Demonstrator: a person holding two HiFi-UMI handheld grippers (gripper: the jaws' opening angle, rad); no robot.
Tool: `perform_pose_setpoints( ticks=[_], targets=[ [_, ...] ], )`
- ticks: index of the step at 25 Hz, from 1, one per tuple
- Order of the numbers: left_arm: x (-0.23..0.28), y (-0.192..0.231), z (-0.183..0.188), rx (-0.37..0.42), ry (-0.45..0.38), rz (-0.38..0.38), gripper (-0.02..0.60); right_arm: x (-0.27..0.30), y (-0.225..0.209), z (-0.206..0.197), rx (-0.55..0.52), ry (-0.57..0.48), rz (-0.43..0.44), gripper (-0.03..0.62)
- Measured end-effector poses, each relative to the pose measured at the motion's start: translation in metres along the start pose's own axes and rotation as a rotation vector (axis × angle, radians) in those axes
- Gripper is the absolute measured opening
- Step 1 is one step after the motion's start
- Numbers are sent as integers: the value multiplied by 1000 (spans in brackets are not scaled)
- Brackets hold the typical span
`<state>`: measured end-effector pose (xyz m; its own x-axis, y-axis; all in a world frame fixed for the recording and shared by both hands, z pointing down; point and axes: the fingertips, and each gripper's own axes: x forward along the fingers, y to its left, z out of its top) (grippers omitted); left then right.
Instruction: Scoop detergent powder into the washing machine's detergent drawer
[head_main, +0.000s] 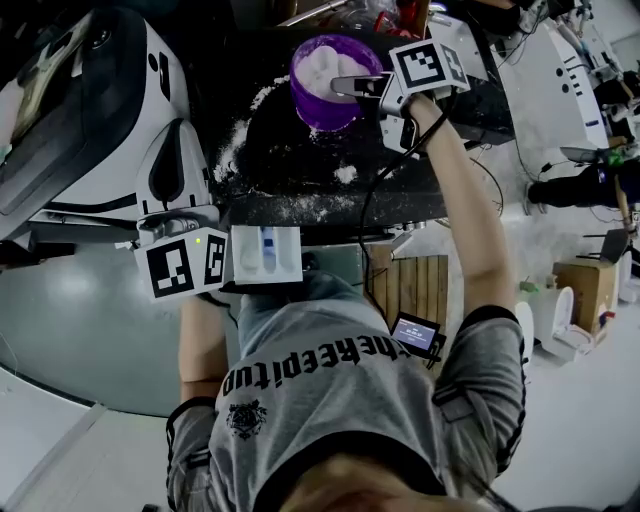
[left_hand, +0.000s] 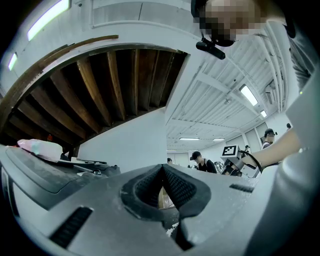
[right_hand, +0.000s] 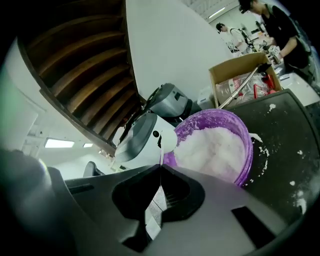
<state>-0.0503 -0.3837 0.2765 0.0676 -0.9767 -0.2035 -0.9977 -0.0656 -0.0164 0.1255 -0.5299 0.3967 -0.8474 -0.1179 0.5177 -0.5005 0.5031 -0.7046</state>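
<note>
A purple bowl (head_main: 328, 80) (right_hand: 220, 145) full of white detergent powder stands on the black tabletop (head_main: 300, 180). My right gripper (head_main: 356, 86) (right_hand: 161, 167) hovers at the bowl's near right rim, shut on a thin flat scoop handle (right_hand: 156, 202) seen edge-on; the scoop's head is hidden. The white detergent drawer (head_main: 266, 255) with a blue insert juts out below the table edge. Just left of it, my left gripper (head_main: 175, 224) (left_hand: 162, 167) has its jaws closed together with nothing between them. The white washing machine (head_main: 100, 150) (right_hand: 145, 137) fills the left.
Spilled powder (head_main: 345, 173) dusts the tabletop around the bowl. A cardboard box (right_hand: 242, 75) of items stands behind the bowl. A wooden pallet (head_main: 412, 285) and a small screen (head_main: 415, 333) lie below the table. People (right_hand: 280, 30) work in the background.
</note>
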Motion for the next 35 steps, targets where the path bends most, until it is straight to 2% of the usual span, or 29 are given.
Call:
perform_pose_setpoints(
  ticks=[7,13,25,35],
  targets=[
    [-11,-3,7,-9,-17,-37,3,-15,7,-12,61,-130,1,5],
    [-27,2,16,-13,-28,-81,3,-21,26,-39,160,-226,78,5],
    [-73,20,30,-26,-39,-158,3,-19,82,-107,220,-320,136,5],
    [-125,29,38,-43,-31,-223,3,2,114,-182,220,-338,66,5]
  ],
)
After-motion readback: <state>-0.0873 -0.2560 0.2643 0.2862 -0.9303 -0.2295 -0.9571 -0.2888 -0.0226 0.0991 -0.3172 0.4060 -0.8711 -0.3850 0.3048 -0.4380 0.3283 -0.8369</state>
